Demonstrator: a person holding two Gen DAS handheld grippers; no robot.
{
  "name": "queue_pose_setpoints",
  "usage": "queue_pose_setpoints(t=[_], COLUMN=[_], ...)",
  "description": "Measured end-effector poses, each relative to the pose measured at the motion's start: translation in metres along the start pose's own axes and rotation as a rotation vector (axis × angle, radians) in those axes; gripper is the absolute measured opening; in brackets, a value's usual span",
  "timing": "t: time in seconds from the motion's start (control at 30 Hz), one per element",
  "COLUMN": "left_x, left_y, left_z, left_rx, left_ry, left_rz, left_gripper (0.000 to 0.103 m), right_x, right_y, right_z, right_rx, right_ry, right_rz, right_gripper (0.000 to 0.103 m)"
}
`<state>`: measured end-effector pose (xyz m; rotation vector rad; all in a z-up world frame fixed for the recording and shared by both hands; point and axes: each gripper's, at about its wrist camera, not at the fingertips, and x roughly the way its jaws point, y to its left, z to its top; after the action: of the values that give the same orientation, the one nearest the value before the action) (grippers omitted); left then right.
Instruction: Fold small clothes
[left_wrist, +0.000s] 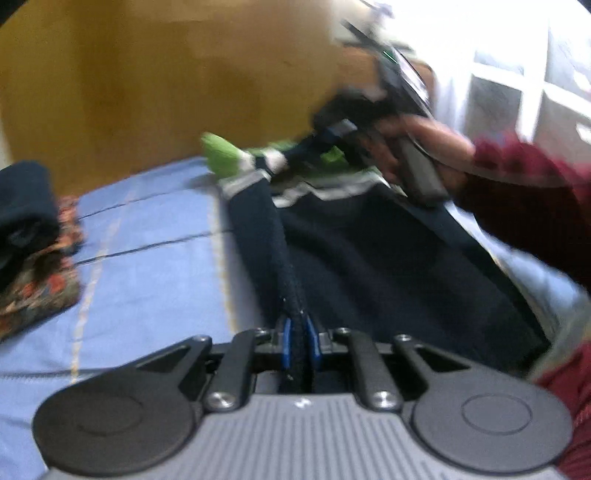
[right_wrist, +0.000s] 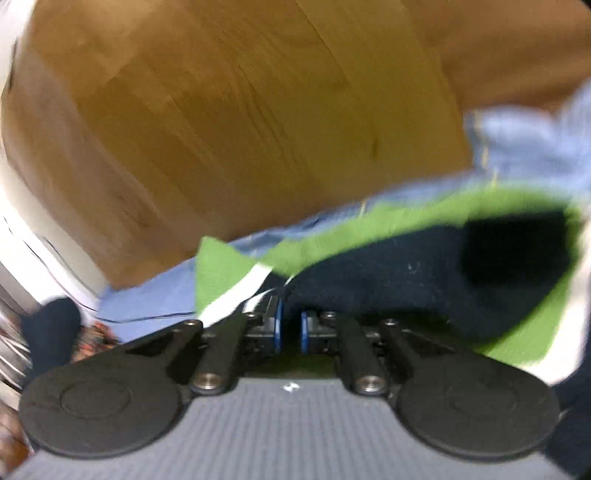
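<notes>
A navy garment with green and white trim (left_wrist: 369, 251) lies on the blue bedsheet (left_wrist: 147, 258). My left gripper (left_wrist: 298, 332) is shut on a raised navy fold of the garment's near edge. My right gripper (left_wrist: 332, 136), held by a hand in a maroon sleeve, grips the far end by the green and white trim. In the right wrist view, my right gripper (right_wrist: 290, 325) holds the navy cloth (right_wrist: 406, 273), with green trim (right_wrist: 369, 225) just beyond. Both views are blurred.
A wooden headboard (left_wrist: 166, 81) rises behind the bed. A folded dark piece on a floral patterned cloth (left_wrist: 33, 258) lies at the left of the sheet. A bright window (left_wrist: 524, 81) is at the right.
</notes>
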<state>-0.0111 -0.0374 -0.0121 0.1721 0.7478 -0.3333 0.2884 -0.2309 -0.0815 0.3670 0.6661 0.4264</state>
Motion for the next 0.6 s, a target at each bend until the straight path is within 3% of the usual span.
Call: queue_pose_setpoints(t=[0.07,0.1,0.13,0.23,0.43,0.53,0.6], left_x=[0.021,0.023,0.023,0.011,-0.016,0.004,0.029], left_y=[-0.009,-0.014,-0.016,-0.003,0.061,0.071,0.066], left_z=[-0.003,-0.005,-0.005,-0.004,0.023,0.038,0.041], left_rx=[0.053,0.090,0.120,0.133,-0.100,-0.202,-0.213], left_ry=[0.107,0.096,0.097,0.060,-0.108,-0.120,-0.060], left_rz=[-0.043,-0.026,-0.022,-0.024,-0.062,-0.117,-0.160], left_gripper=[0.021,0.023,0.028,0.050,0.046,0.030,0.023], right_x=[0.002,0.009,0.012,-0.006,-0.049,-0.047,-0.033], right_y=[-0.001,-0.005,-0.011,-0.025,-0.008,0.023,0.038], right_z=[-0.001,-0.003,-0.005,-0.006,-0.016,-0.028,-0.040], right_rx=[-0.059,-0.070,-0.062,0.007,-0.005,-0.064,-0.063], right_ry=[0.037,0.094,0.146,0.137,0.137,0.189,0.248], right_rz=[-0.049,-0.064,-0.080,-0.050,0.115,0.247,0.318], right_gripper=[0.025,0.038,0.042,0.044,0.044,0.043,0.043])
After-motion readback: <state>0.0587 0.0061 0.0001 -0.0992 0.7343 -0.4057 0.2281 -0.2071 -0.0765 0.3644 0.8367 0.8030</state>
